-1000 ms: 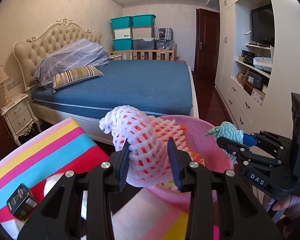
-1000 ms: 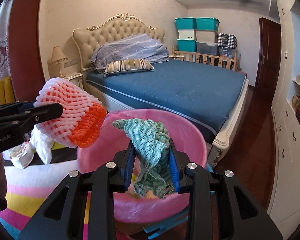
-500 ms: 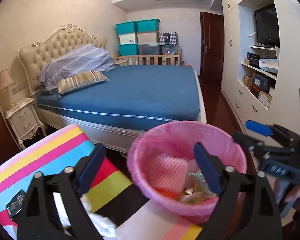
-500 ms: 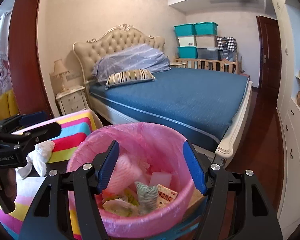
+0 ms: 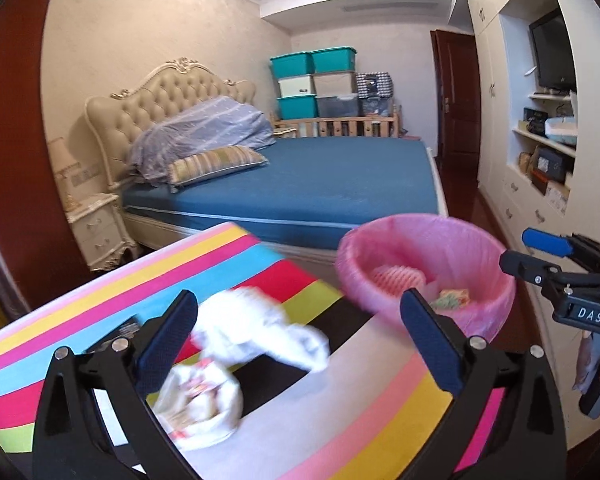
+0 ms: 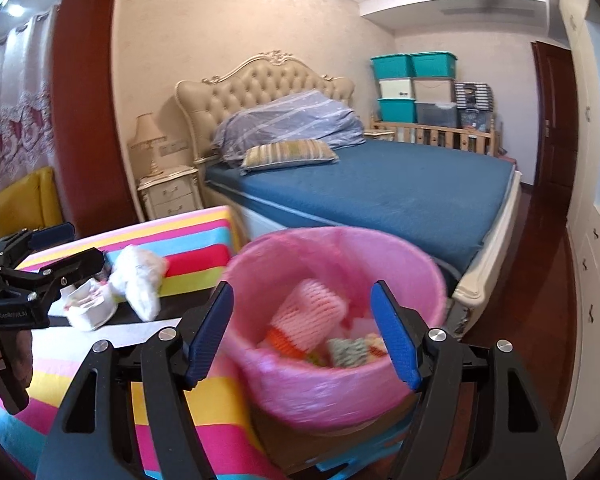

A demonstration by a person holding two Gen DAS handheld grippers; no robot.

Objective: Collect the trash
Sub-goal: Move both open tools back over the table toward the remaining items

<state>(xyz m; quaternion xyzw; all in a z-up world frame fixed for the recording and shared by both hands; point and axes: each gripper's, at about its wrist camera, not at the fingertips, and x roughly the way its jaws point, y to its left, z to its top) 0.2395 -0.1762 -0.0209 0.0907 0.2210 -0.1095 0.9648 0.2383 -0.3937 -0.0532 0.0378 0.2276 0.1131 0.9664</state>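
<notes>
Both wrist views face the bed (image 5: 300,184), sharing the pink bin (image 6: 340,360).

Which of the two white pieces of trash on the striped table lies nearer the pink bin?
The crumpled white tissue; the white wrapper with printed packaging inside lies farther from the pink bin, between the left gripper's fingers.

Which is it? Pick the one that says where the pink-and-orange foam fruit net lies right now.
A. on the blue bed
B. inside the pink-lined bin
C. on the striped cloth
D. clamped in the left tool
B: the foam net lies inside the pink-lined bin among other scraps, while the left tool and right tool are both open and hold nothing.
</notes>
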